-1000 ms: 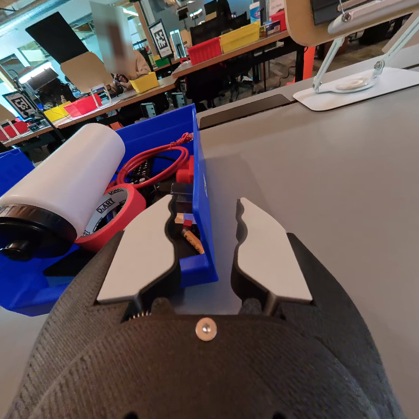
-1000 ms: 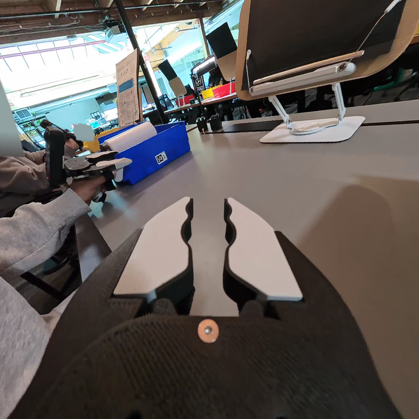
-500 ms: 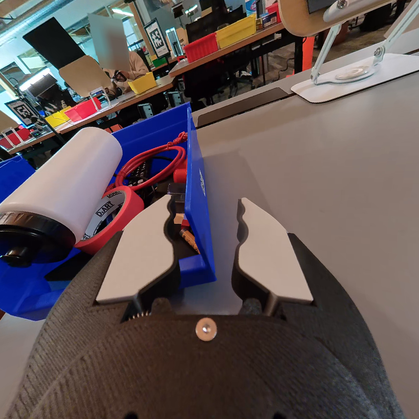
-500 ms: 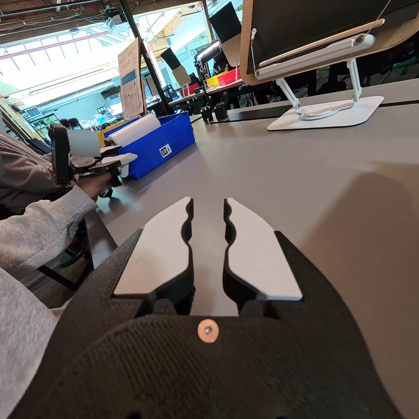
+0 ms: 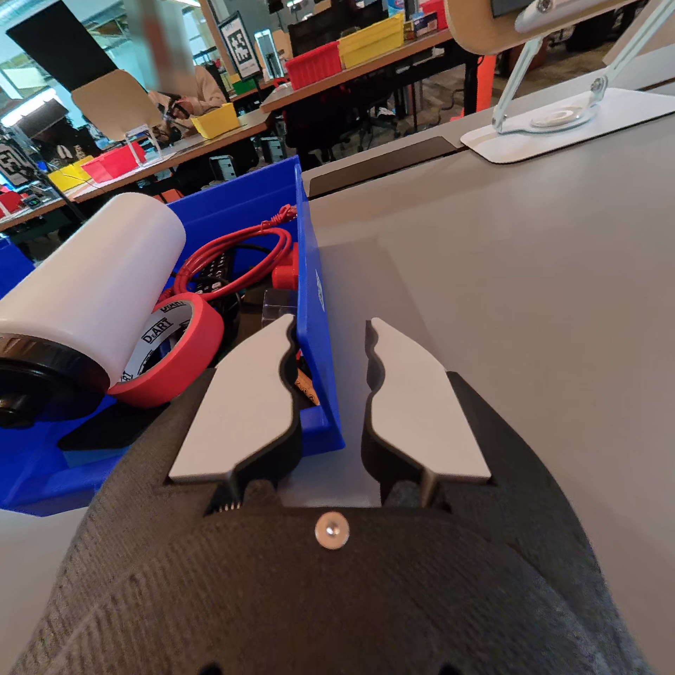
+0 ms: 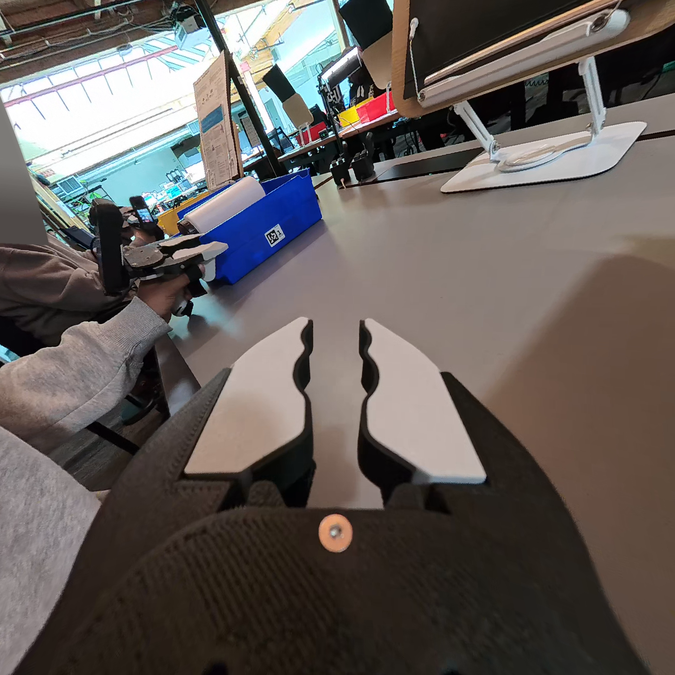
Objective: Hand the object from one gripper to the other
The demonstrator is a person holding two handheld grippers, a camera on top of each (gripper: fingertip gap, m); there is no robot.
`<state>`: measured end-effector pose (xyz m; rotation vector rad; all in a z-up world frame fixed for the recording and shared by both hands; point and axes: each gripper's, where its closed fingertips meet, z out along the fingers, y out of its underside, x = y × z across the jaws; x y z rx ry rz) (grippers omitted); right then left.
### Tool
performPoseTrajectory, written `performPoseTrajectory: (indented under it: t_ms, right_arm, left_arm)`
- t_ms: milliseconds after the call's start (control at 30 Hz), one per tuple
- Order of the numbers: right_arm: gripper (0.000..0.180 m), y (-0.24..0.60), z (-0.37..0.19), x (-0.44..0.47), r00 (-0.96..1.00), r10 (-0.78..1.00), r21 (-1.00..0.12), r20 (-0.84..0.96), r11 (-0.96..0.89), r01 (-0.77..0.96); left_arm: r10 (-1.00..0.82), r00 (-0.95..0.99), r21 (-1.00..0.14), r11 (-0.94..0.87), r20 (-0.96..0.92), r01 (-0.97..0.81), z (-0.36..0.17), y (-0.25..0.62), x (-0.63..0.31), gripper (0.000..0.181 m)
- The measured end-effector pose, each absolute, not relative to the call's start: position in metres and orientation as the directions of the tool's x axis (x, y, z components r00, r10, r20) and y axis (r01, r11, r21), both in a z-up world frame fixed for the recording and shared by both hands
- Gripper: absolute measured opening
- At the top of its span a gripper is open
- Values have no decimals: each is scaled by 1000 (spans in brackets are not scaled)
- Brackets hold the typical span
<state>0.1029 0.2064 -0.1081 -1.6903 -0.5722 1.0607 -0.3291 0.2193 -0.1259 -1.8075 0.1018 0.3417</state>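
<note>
1. Left wrist view. The left tongs (image 5: 330, 328) sit at lower centre, jaws parted with a clear gap and nothing between them. They straddle the near right corner of a blue bin (image 5: 316, 358): the left finger hangs over the bin's inside, the right finger over the bare grey surface (image 5: 511, 292).
2. Same view, the bin's contents, which the other camera cannot see into. A white cylinder with a black cap (image 5: 84, 292) lies on its side at left. A roll of red tape (image 5: 175, 354) leans against it. A coiled red cable (image 5: 237, 263) sits farther back, above a dark keypad-like item, with a red block (image 5: 286, 272) against the right wall. Which of these is the object to be handed over cannot be told; all lie in the bin, ungripped.
3. Same view, upper right: the white base of a stand (image 5: 569, 124) rests on the surface.
4. Right wrist view. The right tongs (image 6: 336, 325) are at lower centre, jaws slightly apart, empty, over bare surface (image 6: 475, 274).
5. Same view, left middle: the left tongs (image 6: 215, 248) appear from outside, held in a hand (image 6: 160, 296) with a grey sleeve, tips at the near end of the blue bin (image 6: 277, 222). Only the white cylinder (image 6: 226, 208) shows above the rim.
6. Same view, upper right: the whole stand (image 6: 540, 157) carries a tilted dark panel.
</note>
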Motion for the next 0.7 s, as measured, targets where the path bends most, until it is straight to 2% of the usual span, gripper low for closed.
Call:
performPoseTrajectory:
  t_ms: [133, 300, 467, 633, 700]
  right_arm:
    - [24, 202, -108, 101, 479, 785, -914, -393, -388, -115]
    - [24, 195, -108, 96, 450, 791, -905, -413, -410, -110]
    - [24, 194, -109, 99, 454, 790, -905, -412, -411, -106]
    - [25, 201, -110, 110, 481, 751, -887, -452, -436, -152]
    - [25, 207, -114, 114, 504, 738, -887, -449, -436, -153]
  left_arm:
    - [120, 953, -935, -263, -278, -239, -125, 219, -331, 29]
    - [137, 969, -954, -249, -207, -169, -123, 215, -340, 1]
    - [113, 982, -961, -249, -151, -119, -124, 212, -339, 2]
    - [140, 990, -971, -239, -30, 4, -123, 198, -336, 0]
    - [147, 988, -972, -237, -40, -5, -123, 198, -335, 0]
